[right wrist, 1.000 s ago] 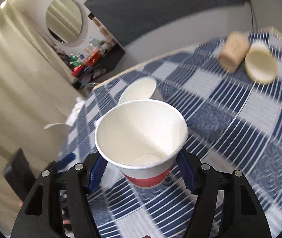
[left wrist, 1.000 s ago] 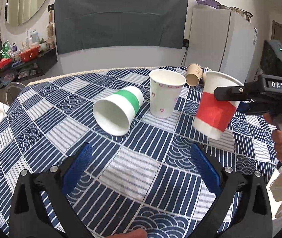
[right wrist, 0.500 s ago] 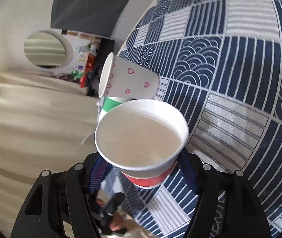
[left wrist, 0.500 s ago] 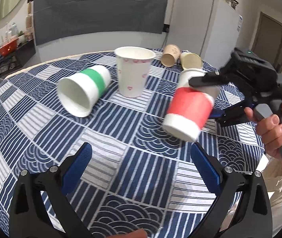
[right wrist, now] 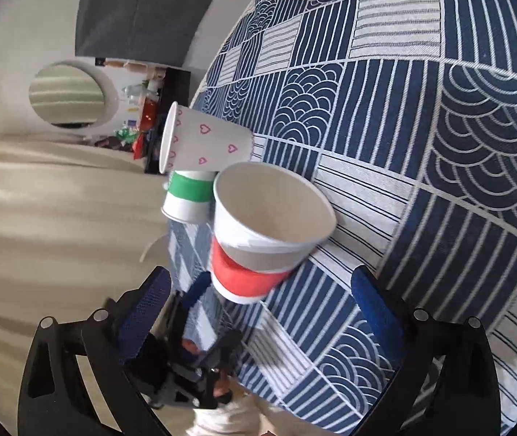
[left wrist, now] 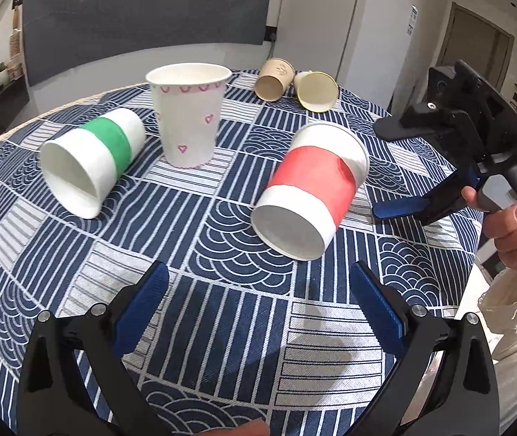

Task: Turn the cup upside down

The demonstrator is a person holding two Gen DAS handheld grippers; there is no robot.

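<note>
The red-banded white paper cup (left wrist: 309, 189) is tilted on its side over the tablecloth, base toward the left wrist camera; I cannot tell whether it touches the cloth. In the right wrist view the red-banded cup (right wrist: 265, 232) shows its open mouth, free between the jaws. My right gripper (right wrist: 258, 287) is open and rolled sideways; it shows in the left wrist view (left wrist: 396, 170) just right of the cup. My left gripper (left wrist: 258, 290) is open and empty, low over the near table.
A green-banded cup (left wrist: 91, 167) lies on its side at left. A heart-patterned cup (left wrist: 187, 112) stands upright behind. Two tan cups (left wrist: 296, 85) lie at the far edge. The round table (left wrist: 222, 327) carries a blue patterned cloth. A fridge (left wrist: 335, 25) stands behind.
My right gripper rolled over with the red-banded cup, then opened and let it go. The cup now lies tilted, free of the jaws. The left gripper view shifted right.
</note>
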